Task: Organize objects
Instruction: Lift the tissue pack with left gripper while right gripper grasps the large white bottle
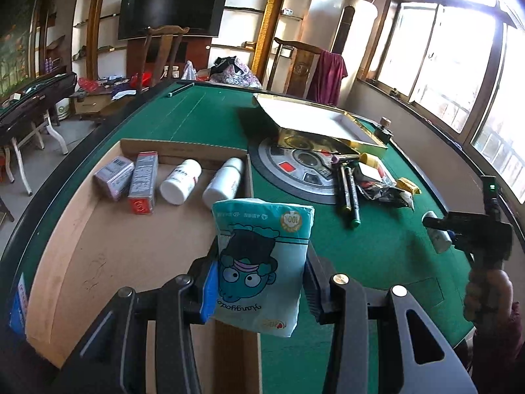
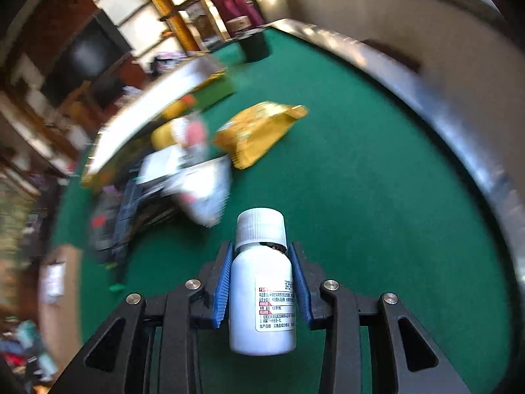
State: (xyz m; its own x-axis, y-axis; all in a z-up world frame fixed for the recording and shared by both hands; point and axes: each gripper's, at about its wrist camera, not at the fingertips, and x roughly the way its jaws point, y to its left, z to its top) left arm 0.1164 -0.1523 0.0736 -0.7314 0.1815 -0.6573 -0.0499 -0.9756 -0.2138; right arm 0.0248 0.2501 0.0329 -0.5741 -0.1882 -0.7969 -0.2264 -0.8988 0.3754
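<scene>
Green felt table (image 1: 203,118) | left claw (image 1: 259,272) grips tissue pack (image 1: 262,262) | right claw (image 2: 261,282) grips white bottle (image 2: 261,289) — pens (image 1: 347,193) near

Both wrist views look forward, close above shared green table (image 1: 203,121).

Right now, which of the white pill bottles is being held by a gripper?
The white bottle with the ribbed cap, clamped in the right gripper. The other two lie on their sides in the cardboard tray.
</scene>
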